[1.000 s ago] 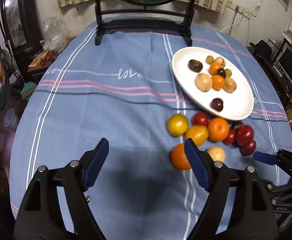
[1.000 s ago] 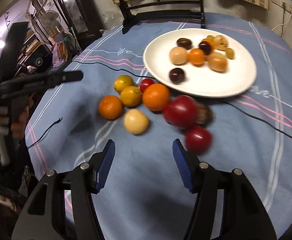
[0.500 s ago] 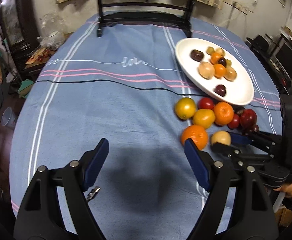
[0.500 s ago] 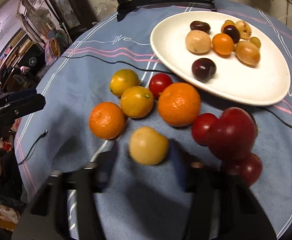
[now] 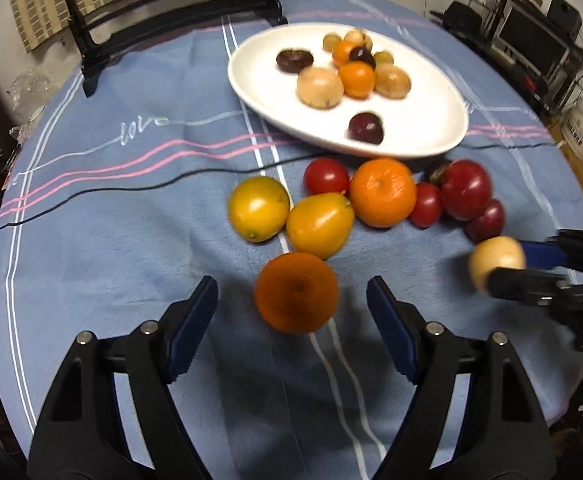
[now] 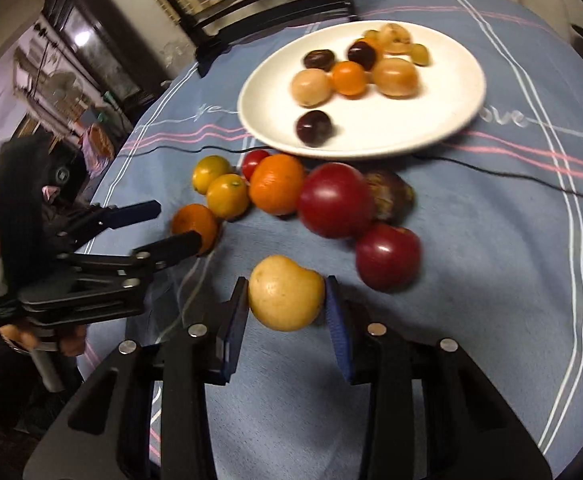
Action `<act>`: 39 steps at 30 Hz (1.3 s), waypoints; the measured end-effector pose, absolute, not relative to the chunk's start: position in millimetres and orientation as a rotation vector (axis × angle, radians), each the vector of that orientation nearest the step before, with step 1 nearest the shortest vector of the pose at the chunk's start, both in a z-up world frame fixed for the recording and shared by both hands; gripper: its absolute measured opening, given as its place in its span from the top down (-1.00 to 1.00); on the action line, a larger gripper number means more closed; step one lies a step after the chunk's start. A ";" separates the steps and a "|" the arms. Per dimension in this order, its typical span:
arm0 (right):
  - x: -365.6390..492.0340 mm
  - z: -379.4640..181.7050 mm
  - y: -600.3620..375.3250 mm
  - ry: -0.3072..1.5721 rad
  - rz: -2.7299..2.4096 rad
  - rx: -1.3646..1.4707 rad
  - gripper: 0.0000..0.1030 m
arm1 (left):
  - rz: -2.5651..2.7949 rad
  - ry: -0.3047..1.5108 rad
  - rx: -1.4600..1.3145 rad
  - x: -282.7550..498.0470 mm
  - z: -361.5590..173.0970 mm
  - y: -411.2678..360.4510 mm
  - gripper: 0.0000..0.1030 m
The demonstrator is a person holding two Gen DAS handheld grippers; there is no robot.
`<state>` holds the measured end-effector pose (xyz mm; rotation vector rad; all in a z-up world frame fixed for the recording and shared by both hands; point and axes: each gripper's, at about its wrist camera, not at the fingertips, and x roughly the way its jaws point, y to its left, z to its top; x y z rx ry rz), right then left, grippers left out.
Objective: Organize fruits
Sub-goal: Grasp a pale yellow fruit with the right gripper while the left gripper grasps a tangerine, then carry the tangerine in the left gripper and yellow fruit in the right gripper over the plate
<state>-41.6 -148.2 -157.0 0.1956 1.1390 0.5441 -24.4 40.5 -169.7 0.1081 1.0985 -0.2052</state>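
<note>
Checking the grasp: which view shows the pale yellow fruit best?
Right wrist: pale yellow fruit sits centered between the right gripper pads, unobstructed. Left wrist shows it small, blurred, at the frame edge, partly behind a finger.

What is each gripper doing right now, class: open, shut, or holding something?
Left gripper: open, its fingers either side of the orange, not gripping.
Right gripper: shut on the pale yellow fruit.

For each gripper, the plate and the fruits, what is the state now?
Right gripper: shut on the pale yellow fruit.
Left gripper: open around the orange, not touching.
Plate: holds several small fruits.
Red tomato: lying on the tablecloth.
</note>
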 end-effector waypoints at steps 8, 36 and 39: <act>-48.9 -161.4 -148.7 1.151 0.537 0.201 0.26 | -0.223 1.107 0.083 -19.1 -174.2 48.8 0.15; -62.0 -157.1 -164.2 1.147 0.564 0.196 0.26 | -0.132 1.145 0.043 -35.5 -182.3 60.9 0.16; -61.6 -155.3 -167.0 1.141 0.562 0.198 0.26 | -0.143 1.115 0.009 -38.2 -169.7 65.3 0.16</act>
